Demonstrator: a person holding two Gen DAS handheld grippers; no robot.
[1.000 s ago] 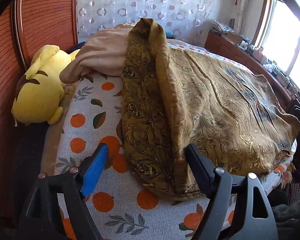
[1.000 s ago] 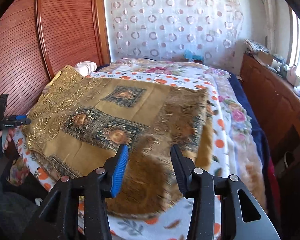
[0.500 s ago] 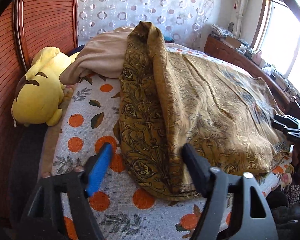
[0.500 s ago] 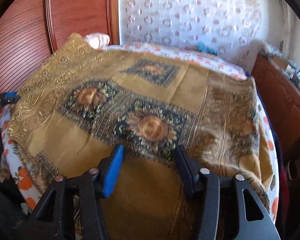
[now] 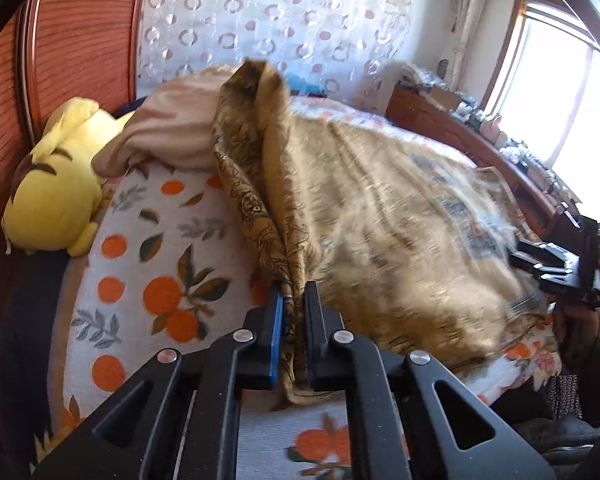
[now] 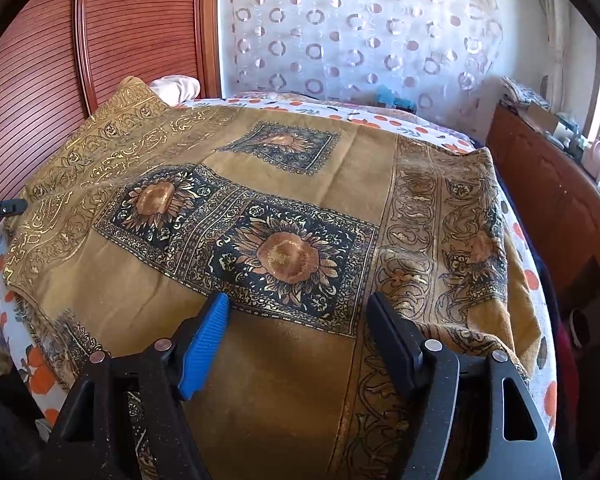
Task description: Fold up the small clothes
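Our left gripper [image 5: 293, 300] is pinched tight on a bunched edge of the cloth [image 5: 380, 216], the fold caught between the blue pad and the black one, with a tail of fabric hanging out below the fingers. From there the cloth runs up in a ridge toward the headboard [image 5: 80, 36] and spreads right across the bed [image 5: 148, 264]. That view is motion-blurred on the right half.

Our right gripper [image 6: 298, 302] has its fingers spread wide, nothing between them, hovering over the near part of the cloth [image 6: 292, 252]. Can't tell if the tips touch the fabric. In this view the cloth lies mostly flat: gold ground, three dark sunflower panels, scroll borders at left and right. The right border hangs over the bed's edge.

The right gripper also shows at the far right of the left view [image 5: 552, 264], and the left one's tip pokes in at the left edge of the right view [image 6: 4, 208].

A yellow plush [image 5: 56, 192] sits against the headboard, just beside a beige blanket [image 5: 172, 128]. The cloth's ridge lies against that blanket. Sheet [image 5: 164, 240] has an orange-fruit print.
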